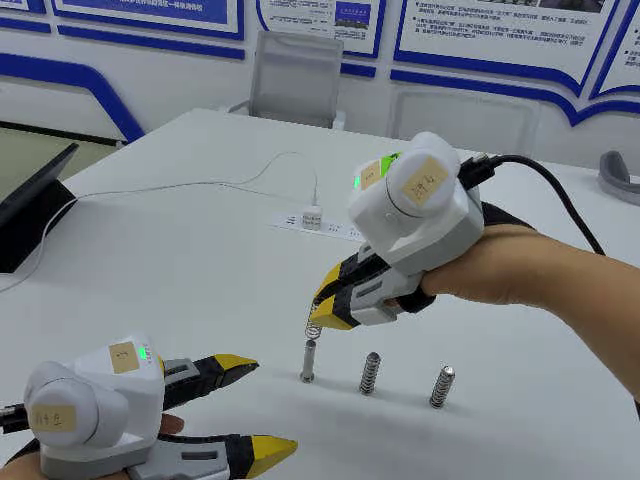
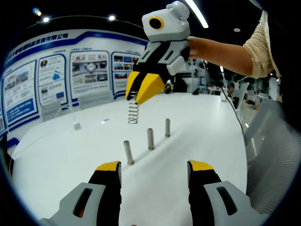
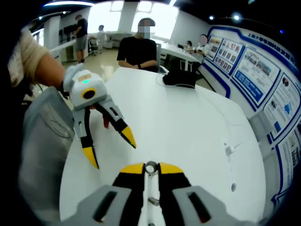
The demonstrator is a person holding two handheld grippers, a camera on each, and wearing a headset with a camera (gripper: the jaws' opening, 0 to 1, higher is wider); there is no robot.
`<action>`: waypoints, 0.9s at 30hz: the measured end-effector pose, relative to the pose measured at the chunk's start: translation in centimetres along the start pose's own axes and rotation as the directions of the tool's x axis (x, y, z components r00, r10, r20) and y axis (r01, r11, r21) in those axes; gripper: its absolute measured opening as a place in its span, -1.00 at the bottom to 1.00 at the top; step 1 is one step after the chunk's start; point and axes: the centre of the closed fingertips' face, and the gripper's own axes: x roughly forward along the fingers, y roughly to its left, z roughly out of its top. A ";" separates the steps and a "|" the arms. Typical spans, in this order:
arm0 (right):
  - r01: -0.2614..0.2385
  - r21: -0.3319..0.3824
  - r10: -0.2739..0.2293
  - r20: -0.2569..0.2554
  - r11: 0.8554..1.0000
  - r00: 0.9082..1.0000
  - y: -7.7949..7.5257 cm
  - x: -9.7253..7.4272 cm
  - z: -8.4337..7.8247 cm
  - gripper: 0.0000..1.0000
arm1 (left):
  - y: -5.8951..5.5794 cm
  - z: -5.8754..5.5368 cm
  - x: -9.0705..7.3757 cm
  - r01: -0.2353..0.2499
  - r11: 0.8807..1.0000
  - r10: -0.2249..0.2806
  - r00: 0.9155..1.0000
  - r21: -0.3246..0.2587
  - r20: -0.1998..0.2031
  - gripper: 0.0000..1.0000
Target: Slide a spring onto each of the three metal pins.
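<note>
Spring (image 1: 313,325) hanging above bare pin (image 1: 308,360), right gripper (image 1: 322,305) fingers (image 1: 335,318) pinching its top coil. Light, soft wire likely flexing sideways; gripping near top is leaving lower end free. Left gripper (image 1: 268,408) fingers gaping wide, holding nothing.

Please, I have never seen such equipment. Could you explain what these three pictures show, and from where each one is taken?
There is no robot here: a person holds a two-jaw gripper in each hand. One picture comes from a headset camera looking down at the white table. The two round pictures come from cameras riding on the grippers. The right gripper is shut on a spring, above a bare pin. A second pin and a third pin already carry springs. The left gripper is open and holds nothing.
</note>
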 end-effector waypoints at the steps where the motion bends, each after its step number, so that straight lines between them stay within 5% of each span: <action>1: 0.001 0.001 -0.001 0.000 1.000 1.000 -0.1 0.1 0.0 -0.76 | 0.0 0.0 0.0 0.001 1.000 -0.001 1.000 -0.004 -0.003 0.15; 12: 0.012 0.035 -0.011 -0.032 0.999 0.999 -1.5 1.6 -1.4 -0.76 | 0.2 -0.3 -0.1 -0.001 1.000 0.001 1.000 -0.011 -0.005 0.29; 27: -0.015 0.065 0.019 -0.063 0.998 0.998 -1.4 3.2 -2.4 -0.76 | 0.0 -0.8 -0.1 0.004 1.000 -0.004 1.000 -0.018 -0.016 0.36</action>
